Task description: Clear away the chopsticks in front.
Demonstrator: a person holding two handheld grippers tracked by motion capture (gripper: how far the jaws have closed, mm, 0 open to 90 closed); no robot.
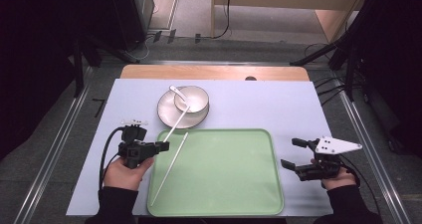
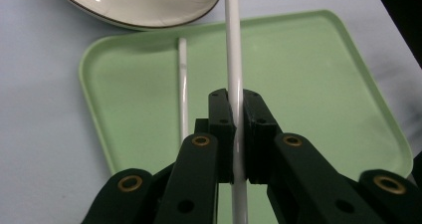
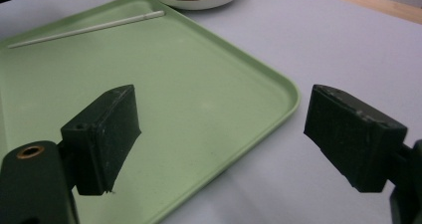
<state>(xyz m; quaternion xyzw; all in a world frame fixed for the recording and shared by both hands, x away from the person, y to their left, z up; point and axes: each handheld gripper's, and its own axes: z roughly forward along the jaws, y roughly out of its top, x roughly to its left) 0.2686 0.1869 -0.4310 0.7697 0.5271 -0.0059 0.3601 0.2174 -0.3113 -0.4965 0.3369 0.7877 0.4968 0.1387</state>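
A: Where is the held chopstick (image 2: 234,45)?

B: Pinched between the jaws of the left gripper (image 1: 161,146), over the tray's (image 1: 249,194) left edge near its far-left corner, its far end reaching over the saucer (image 1: 166,115).

A: And its mate?

B: The second chopstick (image 1: 169,168) already lies in the tray, slanting along the left side.

A: So how far along?

B: Likely about halfway: one is placed, one is in hand. The bowl (image 1: 195,98) and spoon (image 1: 178,91) sit on the saucer beyond the tray's far edge.

A: The right gripper (image 1: 294,154)?

B: Spread wide, holding nothing, off the tray's right edge.
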